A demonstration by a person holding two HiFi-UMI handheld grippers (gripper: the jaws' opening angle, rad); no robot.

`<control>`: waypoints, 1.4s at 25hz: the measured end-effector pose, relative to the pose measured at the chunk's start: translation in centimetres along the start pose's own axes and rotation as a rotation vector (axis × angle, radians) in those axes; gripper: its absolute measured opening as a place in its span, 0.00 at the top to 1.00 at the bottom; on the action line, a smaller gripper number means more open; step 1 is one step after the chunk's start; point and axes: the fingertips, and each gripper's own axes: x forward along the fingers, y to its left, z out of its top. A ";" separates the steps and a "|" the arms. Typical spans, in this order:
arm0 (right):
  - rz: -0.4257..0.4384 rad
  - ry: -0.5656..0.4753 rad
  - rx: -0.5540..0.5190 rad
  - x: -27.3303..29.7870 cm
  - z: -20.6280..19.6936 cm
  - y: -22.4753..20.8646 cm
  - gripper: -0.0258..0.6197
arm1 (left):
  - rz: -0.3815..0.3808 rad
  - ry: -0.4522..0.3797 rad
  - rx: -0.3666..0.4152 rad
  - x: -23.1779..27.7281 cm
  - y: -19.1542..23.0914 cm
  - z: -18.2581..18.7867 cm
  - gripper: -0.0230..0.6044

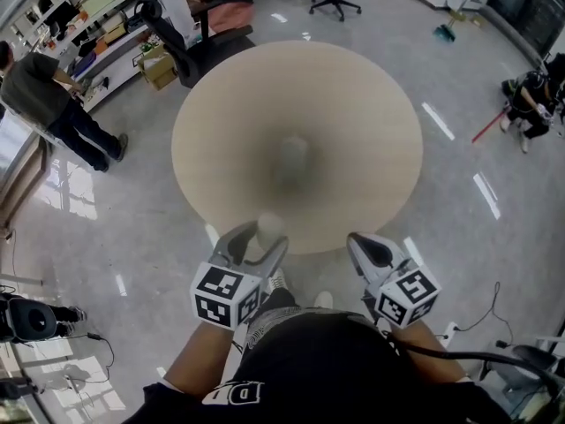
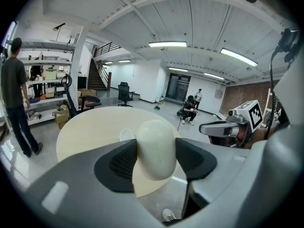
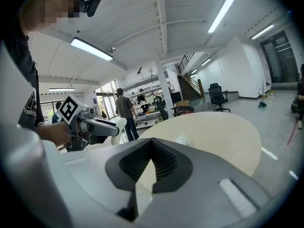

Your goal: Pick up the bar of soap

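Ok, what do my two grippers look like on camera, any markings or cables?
Both the left gripper and the right gripper are light grey plastic, with curved jaws lined by black ribbed pads. Each carries a white cube printed with black square markers. A black cable trails from the right one. The person wears a black top with white lettering.

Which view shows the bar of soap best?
The left gripper view: the bar of soap sits large, clamped in the left gripper. The head view shows only its blurred top end; the right gripper view shows it small, at left.
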 end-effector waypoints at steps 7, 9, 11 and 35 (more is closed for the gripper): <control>0.058 0.003 -0.004 -2.8 -0.6 1.4 0.95 | 0.067 -0.007 -0.001 -2.5 -3.4 -0.1 0.54; 0.068 0.000 -0.019 -2.6 -0.8 1.5 0.95 | 0.076 -0.007 0.004 -2.8 -3.4 -0.6 0.54; 0.072 -0.011 -0.022 -2.6 -1.2 1.5 0.95 | 0.073 0.000 0.017 -2.7 -3.6 -1.2 0.54; -0.036 -0.014 -0.034 4.4 -0.6 6.3 0.95 | -0.035 0.002 0.080 -4.4 4.7 -0.8 0.54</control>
